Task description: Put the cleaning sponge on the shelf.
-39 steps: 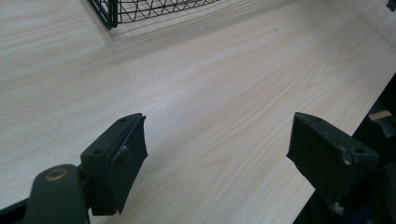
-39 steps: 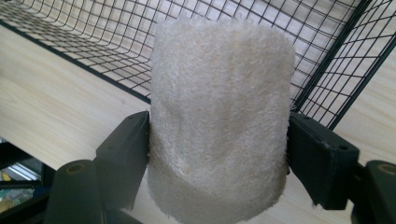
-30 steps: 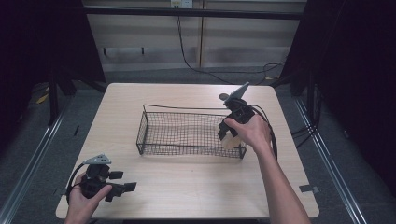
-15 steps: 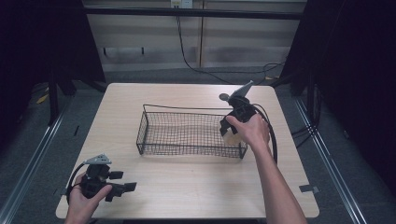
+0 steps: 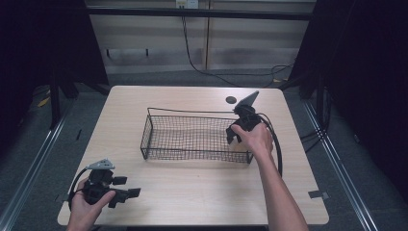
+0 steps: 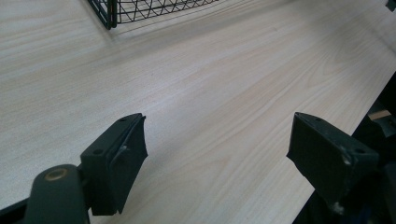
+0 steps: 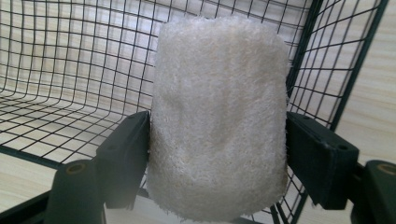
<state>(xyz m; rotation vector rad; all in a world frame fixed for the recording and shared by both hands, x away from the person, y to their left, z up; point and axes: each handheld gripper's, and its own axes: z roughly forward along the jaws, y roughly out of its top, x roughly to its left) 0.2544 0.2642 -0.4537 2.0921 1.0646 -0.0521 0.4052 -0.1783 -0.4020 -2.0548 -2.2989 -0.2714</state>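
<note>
Gripping a white fibrous sponge (image 7: 218,122), the right gripper (image 7: 217,149) holds it clamped between its two black jaws, one jaw pressed against each side of the sponge. The sponge stands upright between the jaws and rises well above their tips. Directly beyond the jaw tips lies the black wire basket (image 5: 192,139), with its mesh floor and end wall visible behind the sponge in the right gripper view. In the high view, the right gripper (image 5: 240,129) sits at the right end of the basket, over its rim, with the person's right hand (image 5: 254,139) wrapped around it.

The left gripper (image 6: 219,149) is released: its jaws stand wide apart with bare wooden table (image 6: 210,84) between them and nothing held. A corner of the basket appears well beyond its jaw tips. In the high view, the left gripper (image 5: 118,191) rests near the front left corner of the table, well apart from the basket.
</note>
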